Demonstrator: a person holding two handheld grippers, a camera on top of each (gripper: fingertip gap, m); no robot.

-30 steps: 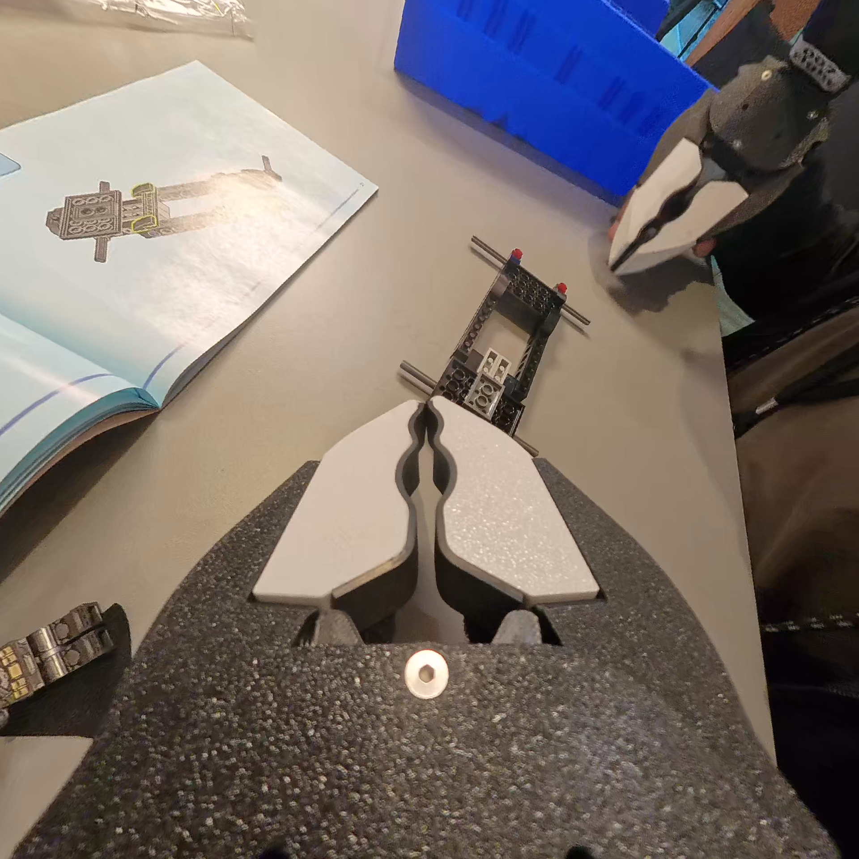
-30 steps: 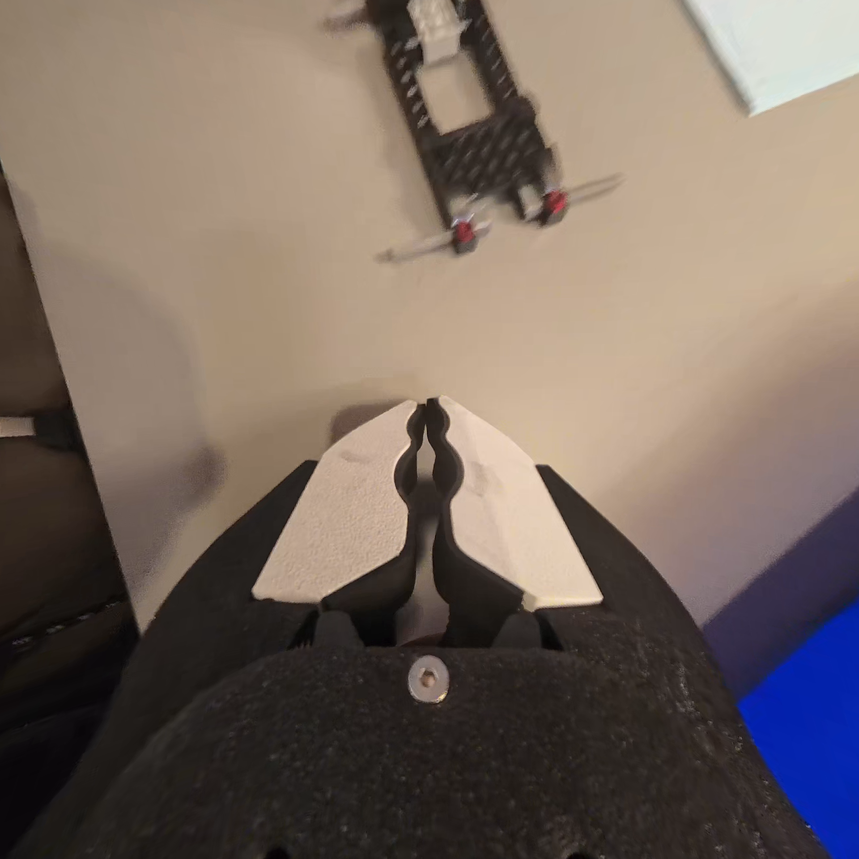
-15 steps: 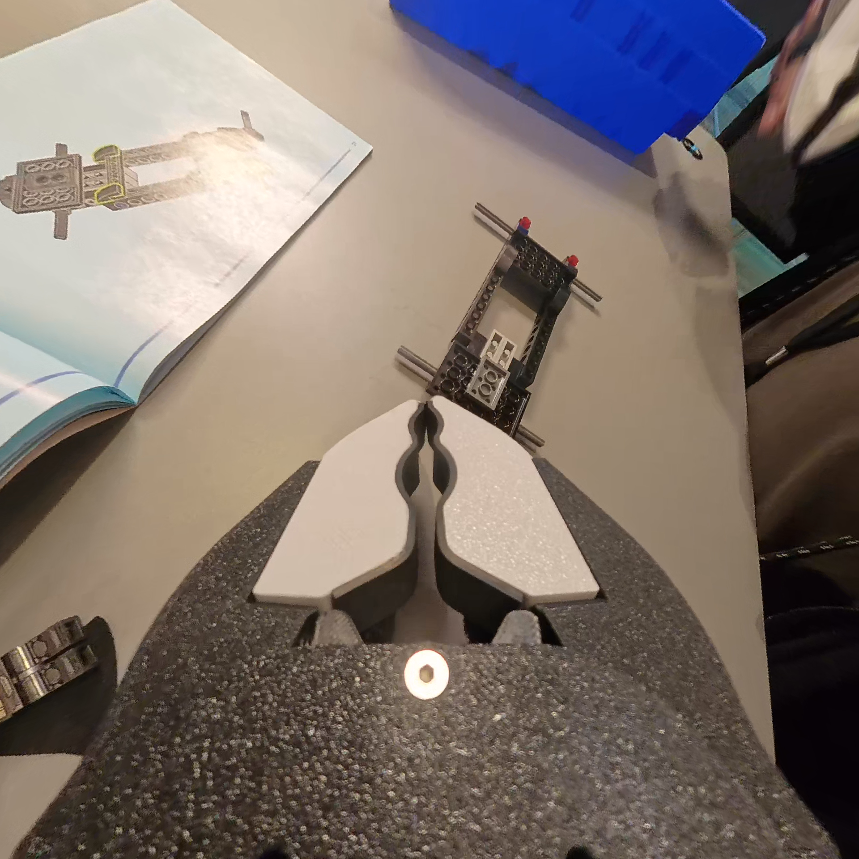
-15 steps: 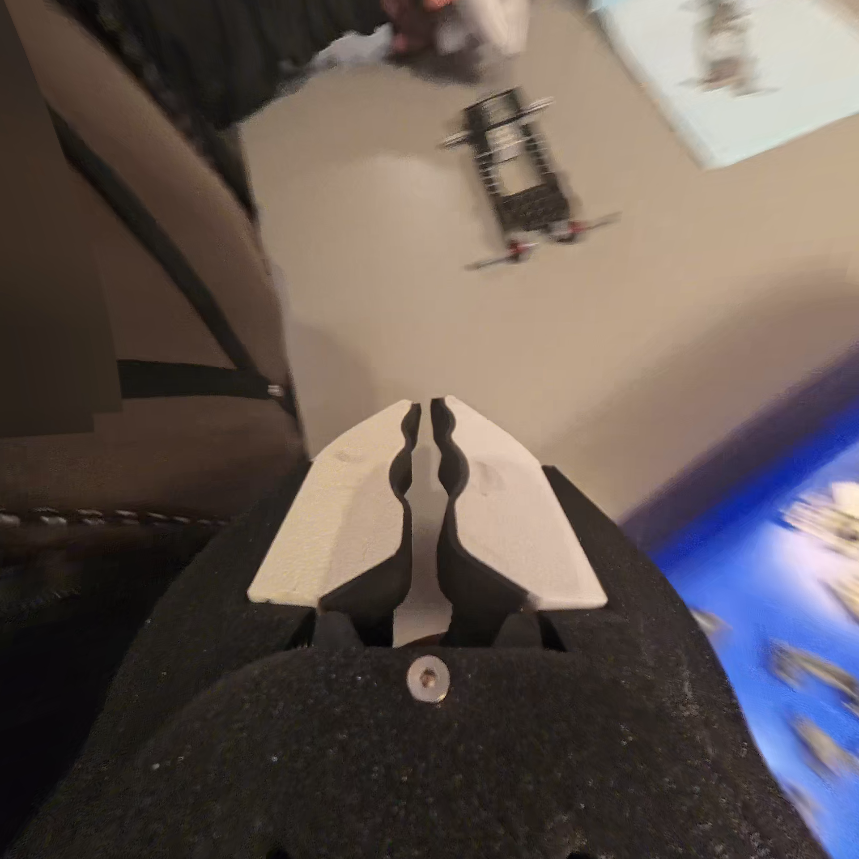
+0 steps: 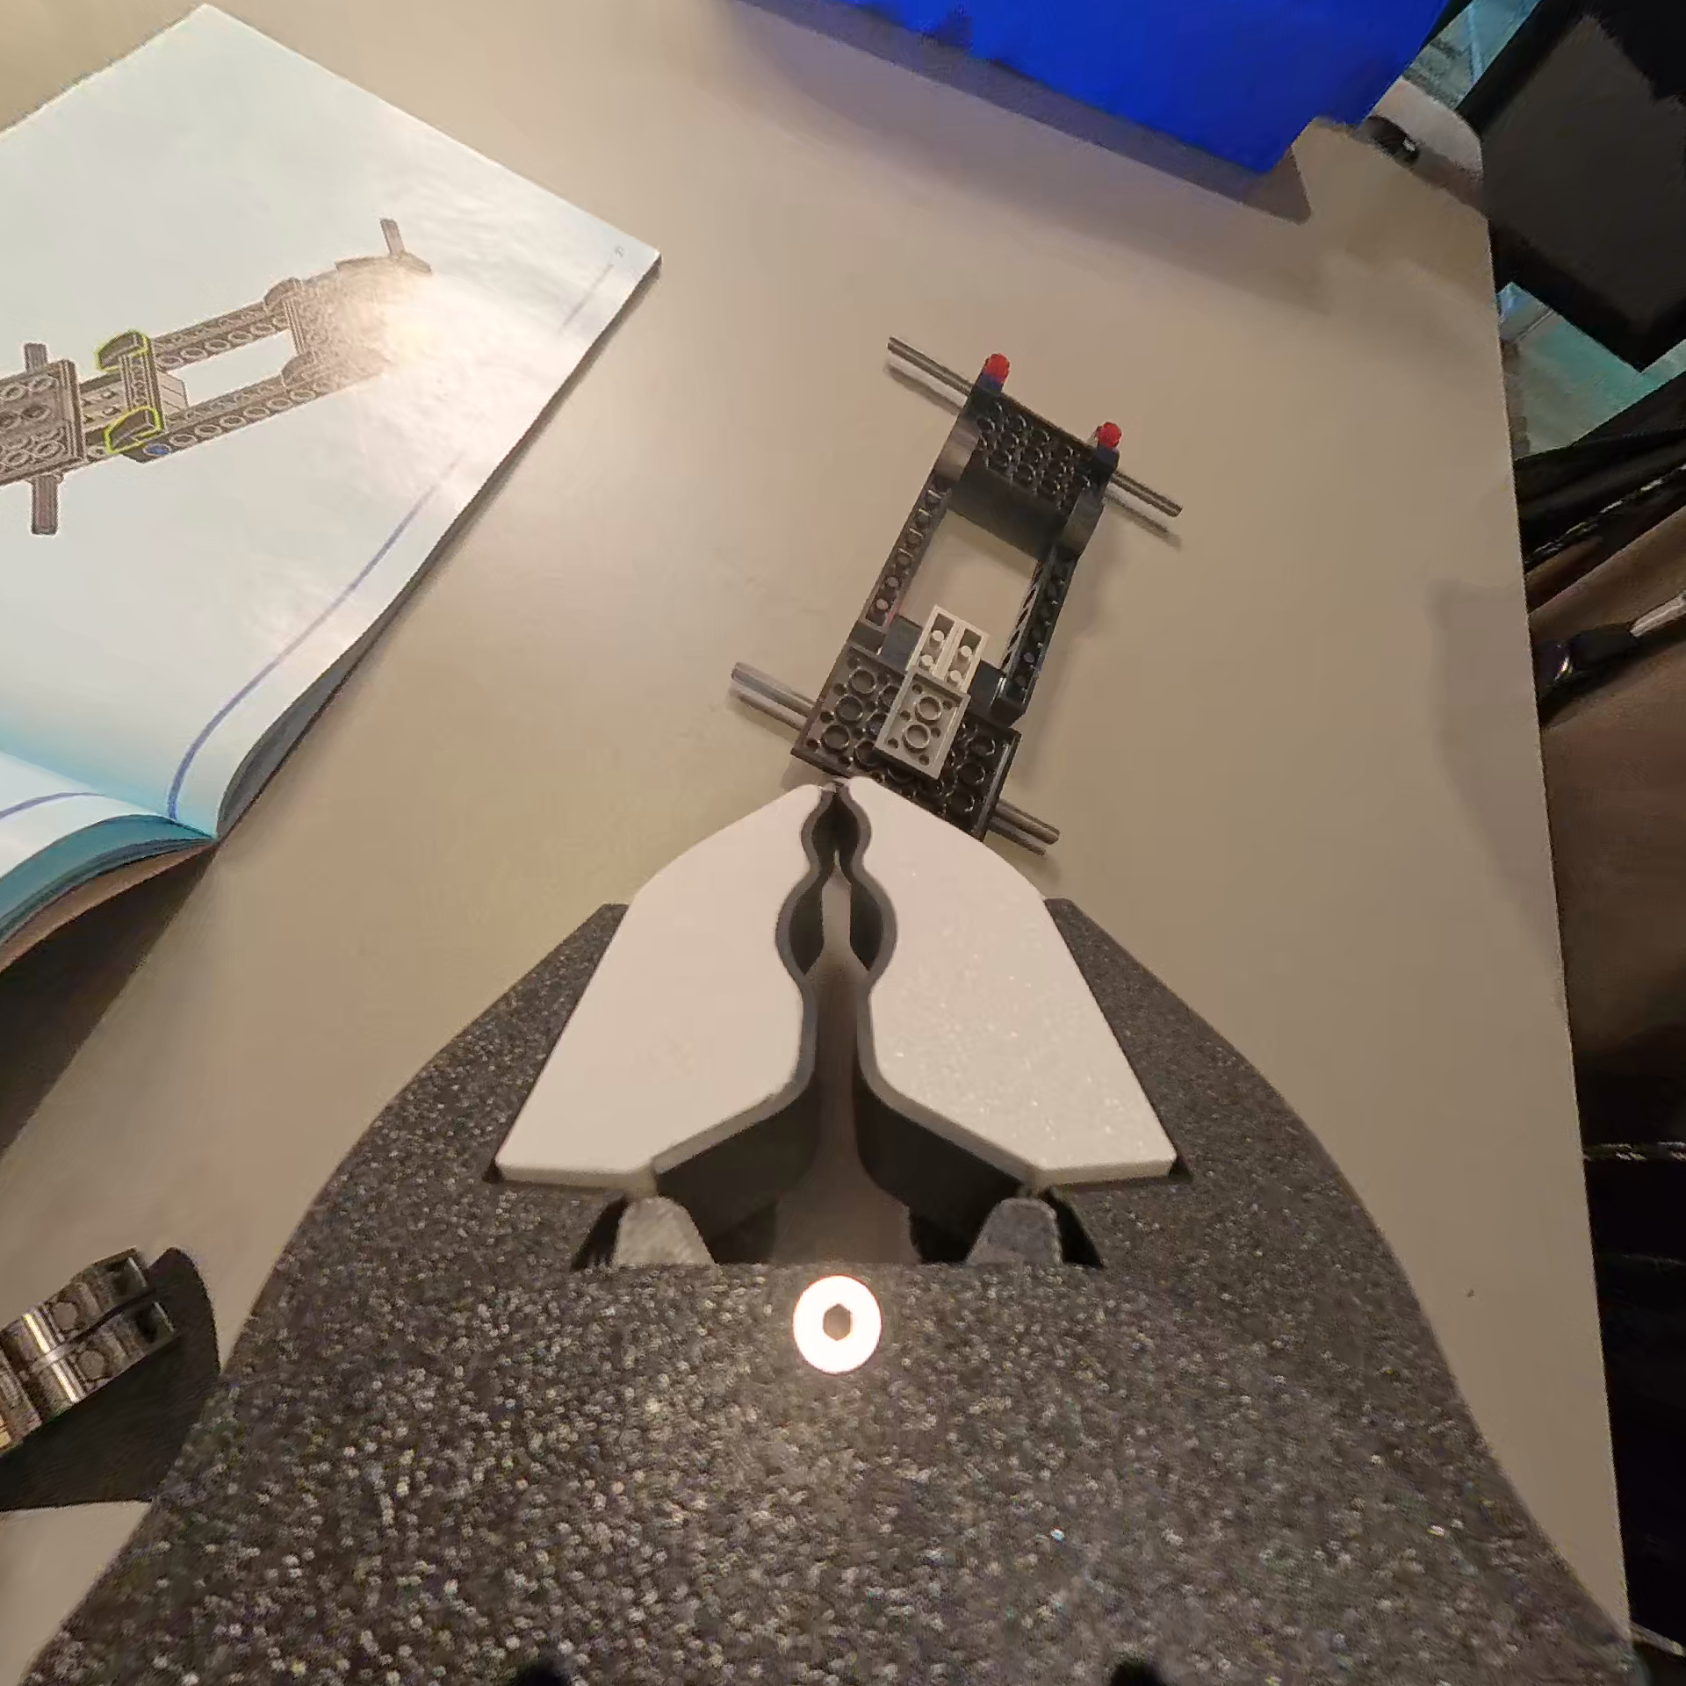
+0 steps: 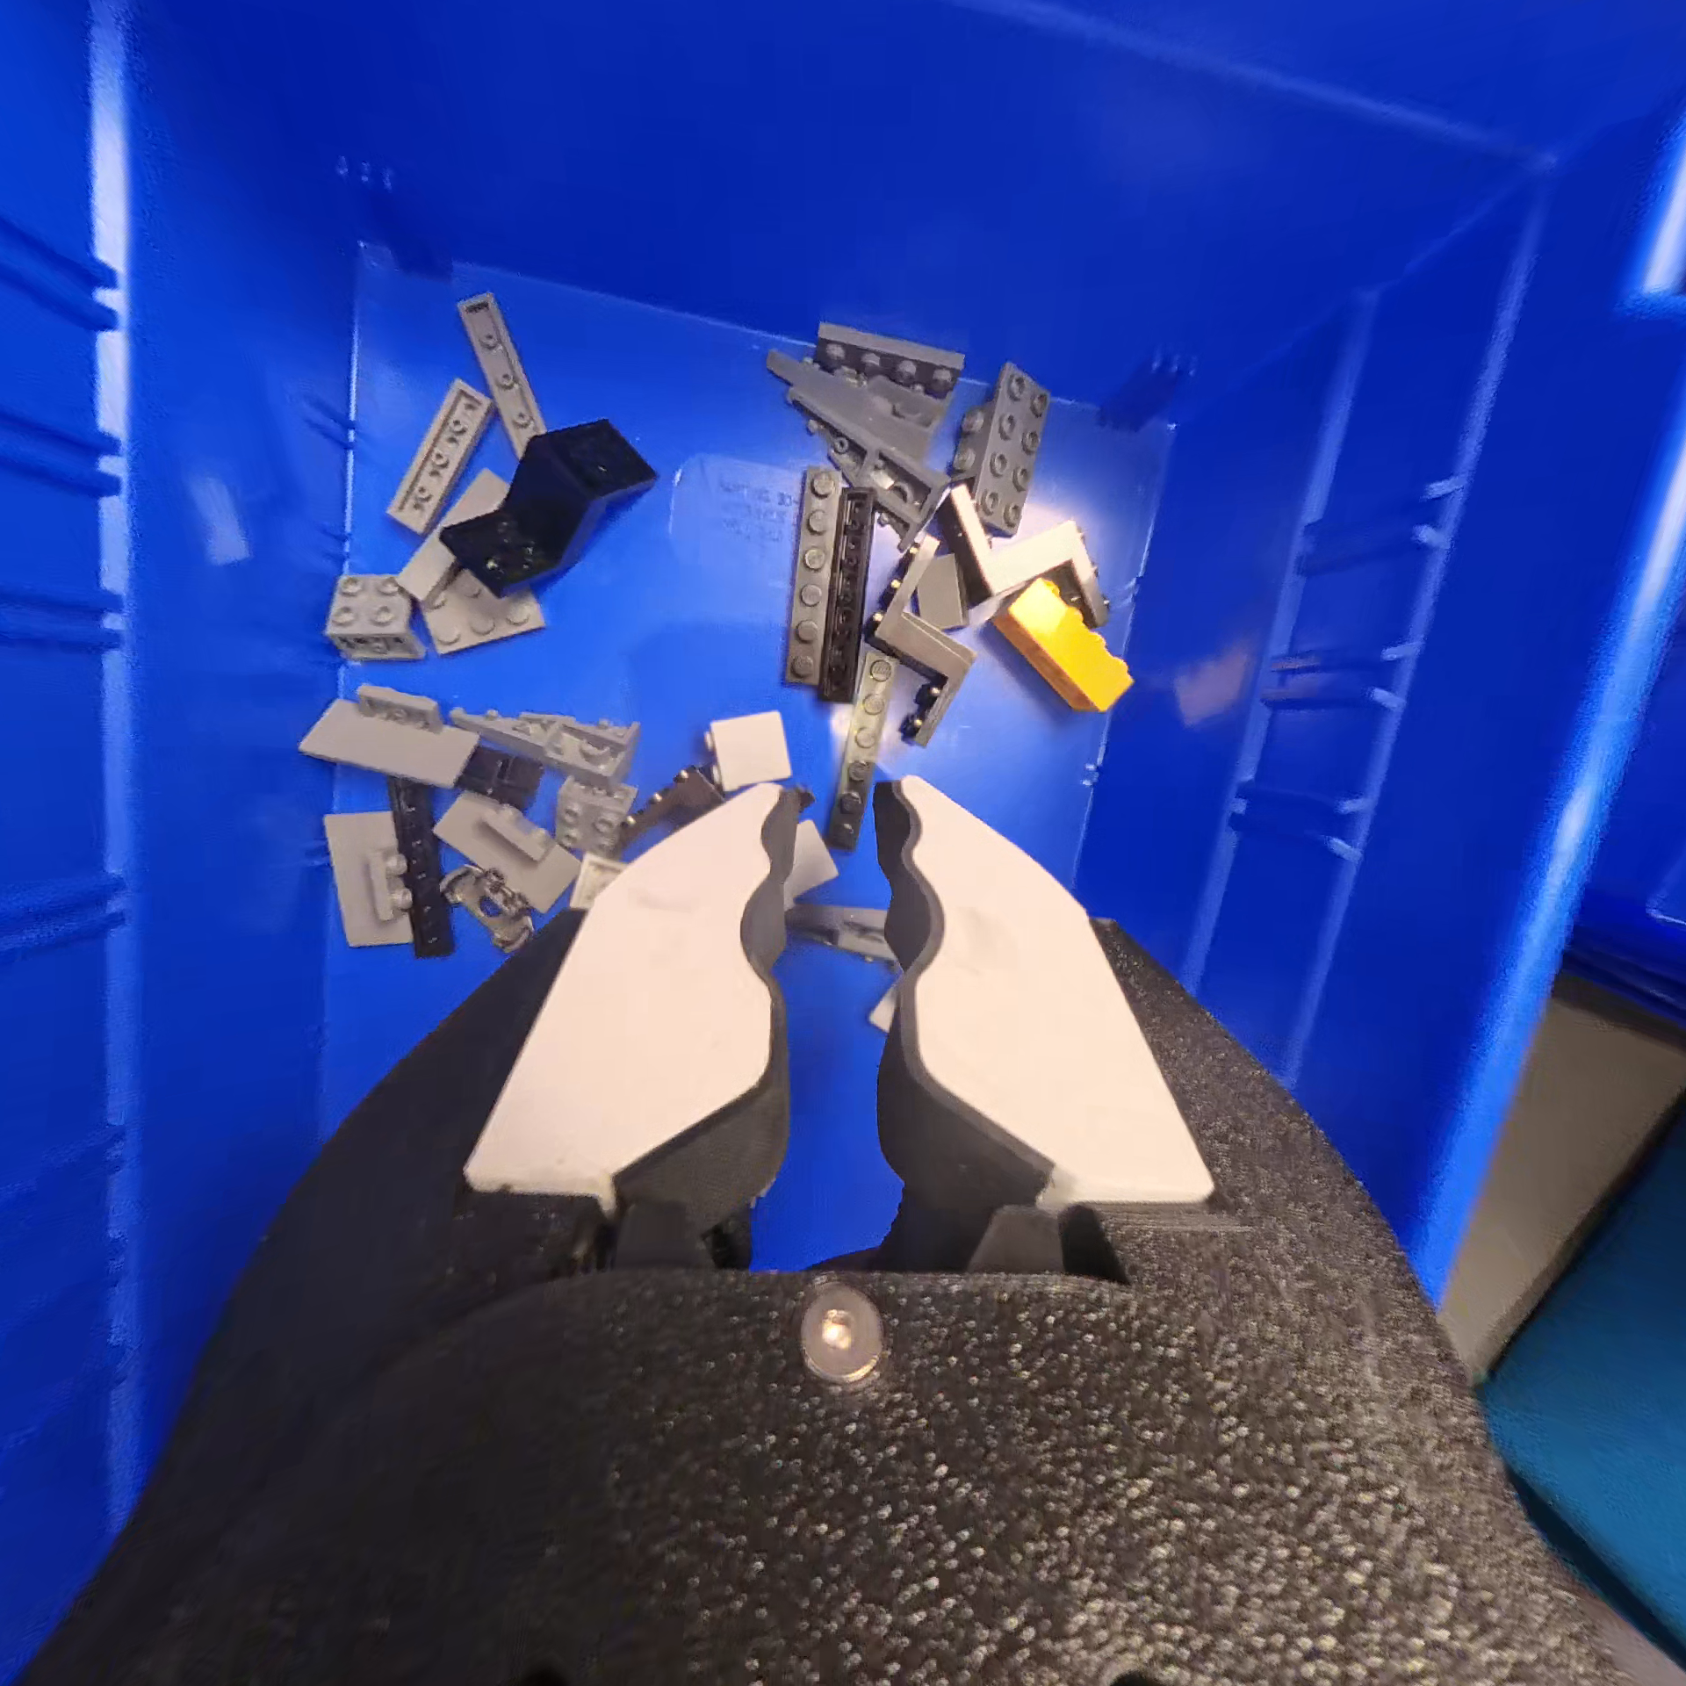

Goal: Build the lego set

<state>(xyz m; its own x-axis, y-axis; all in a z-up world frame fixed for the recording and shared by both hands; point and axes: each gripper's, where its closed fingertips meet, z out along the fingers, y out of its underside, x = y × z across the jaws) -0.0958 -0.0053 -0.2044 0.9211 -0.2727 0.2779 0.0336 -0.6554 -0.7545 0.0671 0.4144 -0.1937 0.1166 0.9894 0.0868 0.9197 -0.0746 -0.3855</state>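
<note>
Since the earlier frames the right claw [image 6: 844, 794] has swung away from the worktop and now hangs inside the blue bin [image 6: 1323, 547], its fingers parted by a modest gap where before they met. Nothing is held between them. Below the tips lie loose bricks on the bin floor: a thin grey strip [image 6: 862, 748] just beyond the gap, a pale square tile [image 6: 750, 748] beside it toward the left finger, a yellow brick [image 6: 1063, 652] farther off to the right near the bin wall, and a black bracket [image 6: 547, 506] well to the left.

The left claw [image 5: 837, 796] has barely shifted; its fingers stay pressed tip to tip with nothing between them. It hovers over the worktop [image 5: 639, 684] with its tips just at the near end of the black frame [image 5: 967, 639], which lies flat with grey axles sticking out at both ends and two red pins at its far end. An open booklet [image 5: 228, 411] lies left of the frame, and the bin's edge [image 5: 1140, 64] shows beyond it.
</note>
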